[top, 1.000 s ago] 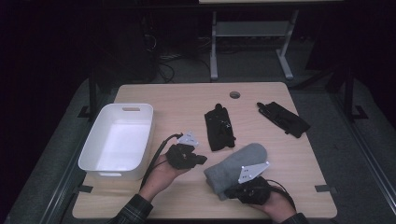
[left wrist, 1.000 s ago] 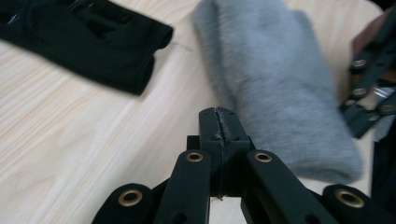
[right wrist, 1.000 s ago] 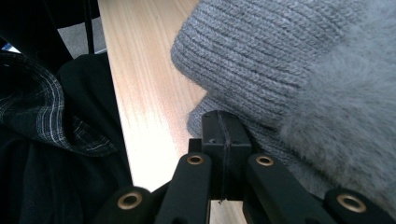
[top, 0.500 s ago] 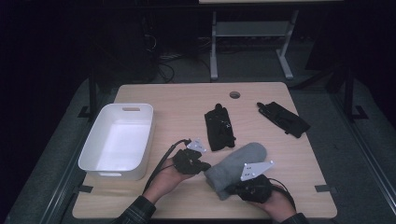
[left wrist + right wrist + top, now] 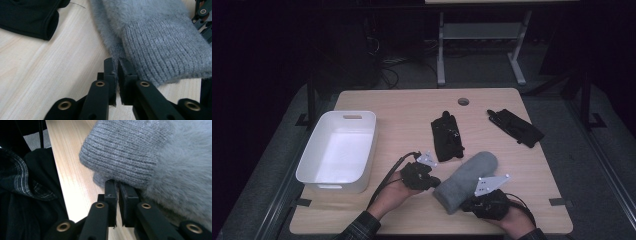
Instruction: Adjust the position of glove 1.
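While both hands rest near the table's (image 5: pixel 412 107) front edge in the high view, a grey mitten (image 5: pixel 467 181) lies between them, cuff toward the front, fluffy body angled toward the right edge. The left gripper (image 5: pixel 430 182) meets the cuff's left side and the right gripper (image 5: pixel 473 205) sits at its front end. A white bin (image 5: pixel 312 157) stands by the left edge, a black glove (image 5: pixel 447 136) lies mid-table just behind the mitten, and another black glove (image 5: pixel 515 127) lies toward the back right corner.

From the left gripper view, the left gripper (image 5: pixel 117 63) has its jaws nearly pressed together, having just parted a little, with a thin fold of the ribbed cuff (image 5: pixel 160 47) pinched at their tips.

From the right gripper view, the right gripper (image 5: pixel 116 185) shows the same: jaws almost together after easing slightly apart, tips nipping the cuff's lower edge (image 5: pixel 120 155).

Judging by its pile and sag, the mitten is light, soft and limp; the knitted cuff is the firmest place to take hold, since fluff alone would likely slip.
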The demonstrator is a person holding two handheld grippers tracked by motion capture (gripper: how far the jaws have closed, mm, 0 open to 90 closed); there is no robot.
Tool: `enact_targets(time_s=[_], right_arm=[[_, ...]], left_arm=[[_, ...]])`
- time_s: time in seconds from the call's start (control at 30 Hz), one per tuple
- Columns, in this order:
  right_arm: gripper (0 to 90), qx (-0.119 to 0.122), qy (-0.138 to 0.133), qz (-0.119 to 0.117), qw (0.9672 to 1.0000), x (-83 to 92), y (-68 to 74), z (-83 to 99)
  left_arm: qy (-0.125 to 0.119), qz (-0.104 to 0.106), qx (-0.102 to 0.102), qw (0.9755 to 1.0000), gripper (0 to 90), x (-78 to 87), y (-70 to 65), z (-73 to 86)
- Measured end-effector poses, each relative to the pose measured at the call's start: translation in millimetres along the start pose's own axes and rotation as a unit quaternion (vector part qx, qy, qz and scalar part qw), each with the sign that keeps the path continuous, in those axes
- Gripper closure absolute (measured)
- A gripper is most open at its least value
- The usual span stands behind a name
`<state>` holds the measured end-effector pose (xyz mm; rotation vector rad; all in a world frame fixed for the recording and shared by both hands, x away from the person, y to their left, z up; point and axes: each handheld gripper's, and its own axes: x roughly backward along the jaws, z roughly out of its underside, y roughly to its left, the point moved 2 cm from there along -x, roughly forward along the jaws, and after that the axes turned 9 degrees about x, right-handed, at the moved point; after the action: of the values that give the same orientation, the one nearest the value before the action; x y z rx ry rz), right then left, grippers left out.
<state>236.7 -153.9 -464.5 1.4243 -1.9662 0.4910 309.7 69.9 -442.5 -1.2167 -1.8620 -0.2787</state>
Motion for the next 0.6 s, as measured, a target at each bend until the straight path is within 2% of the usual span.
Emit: enact_targets(time_s=[0.03,0.13,0.17,0.2,0.23,0.3,0.37,0.47,0.6], right_arm=[[80.1,-0.002,0.000,0.001,1.0000,2.2,0.2,1.3],[75.1,-0.001,0.005,0.020,0.9998,11.9,-1.7,9.1],[73.8,-0.003,0.007,0.030,0.9995,15.5,-3.6,12.4],[73.8,-0.003,0.007,0.030,0.9995,15.5,-3.6,12.4],[71.3,-0.012,0.007,0.047,0.9988,23.3,-9.6,19.7],[67.3,-0.024,0.003,0.062,0.9978,31.9,-16.1,27.1],[62.6,-0.034,0.003,0.077,0.9964,40.4,-21.8,35.2],[53.7,-0.049,0.002,0.110,0.9927,52.0,-31.4,46.4],[40.3,-0.064,-0.002,0.157,0.9855,63.7,-46.5,57.0]], left_arm=[[-0.001,-0.001,-0.003,1.0000,79.0,3.1,1.3,-0.8],[-0.019,0.005,0.009,0.9998,67.3,11.4,4.2,-4.6],[-0.023,0.004,0.006,0.9997,62.8,14.4,5.6,-6.1],[-0.023,0.004,0.006,0.9997,59.1,14.4,5.6,-6.1],[-0.037,0.013,0.010,0.9992,55.6,17.8,6.5,-9.4],[-0.048,0.020,0.012,0.9986,47.0,19.1,7.1,-13.3],[-0.057,0.030,0.016,0.9978,42.8,18.8,8.2,-17.0],[-0.068,0.032,0.014,0.9971,36.2,15.2,8.1,-22.2],[-0.078,0.035,0.011,0.9963,27.7,8.7,5.8,-31.6]])
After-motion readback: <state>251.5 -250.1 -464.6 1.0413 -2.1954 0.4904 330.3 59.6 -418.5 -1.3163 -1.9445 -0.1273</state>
